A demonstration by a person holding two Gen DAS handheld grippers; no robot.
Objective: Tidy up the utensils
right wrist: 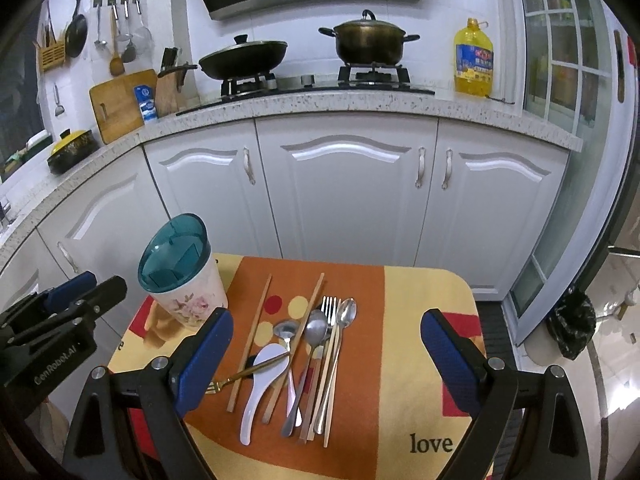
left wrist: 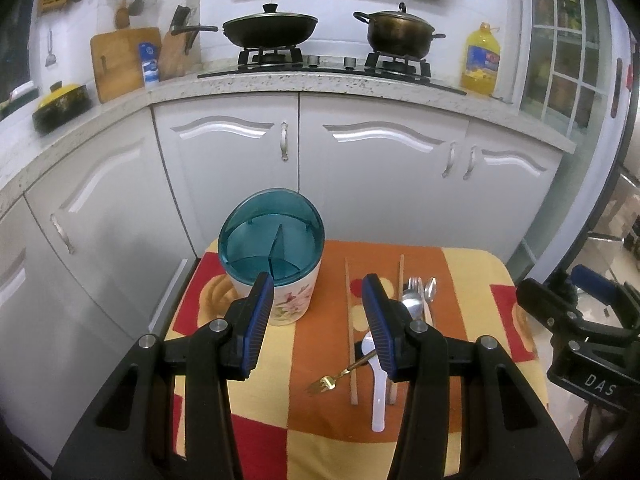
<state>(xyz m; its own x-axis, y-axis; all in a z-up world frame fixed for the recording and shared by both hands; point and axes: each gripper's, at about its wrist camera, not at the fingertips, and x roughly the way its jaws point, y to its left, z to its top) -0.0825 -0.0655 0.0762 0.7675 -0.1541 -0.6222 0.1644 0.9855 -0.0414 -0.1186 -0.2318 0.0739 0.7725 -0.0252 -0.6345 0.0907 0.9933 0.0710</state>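
A floral utensil holder (left wrist: 288, 300) (right wrist: 192, 300) with a teal lid (left wrist: 270, 234) (right wrist: 174, 256) stands at the back left of a small table. Right of it lies a pile of utensils: wooden chopsticks (right wrist: 252, 336), a white ceramic spoon (right wrist: 260, 384) (left wrist: 378, 384), a small gold fork (left wrist: 340, 372) (right wrist: 248, 372), metal spoons (right wrist: 316, 332) and a metal fork (right wrist: 331, 312). My left gripper (left wrist: 318, 284) hangs open above the table, between holder and pile, holding nothing. My right gripper (right wrist: 326, 324) is open wide above the pile, also with nothing in it.
The table wears an orange, yellow and red cloth (right wrist: 420, 320) reading "love". White cabinets (right wrist: 344, 192) and a speckled counter (right wrist: 320, 106) with a wok, a pot and an oil bottle (right wrist: 473, 60) stand behind. A black bin bag (right wrist: 572, 324) sits on the floor at right.
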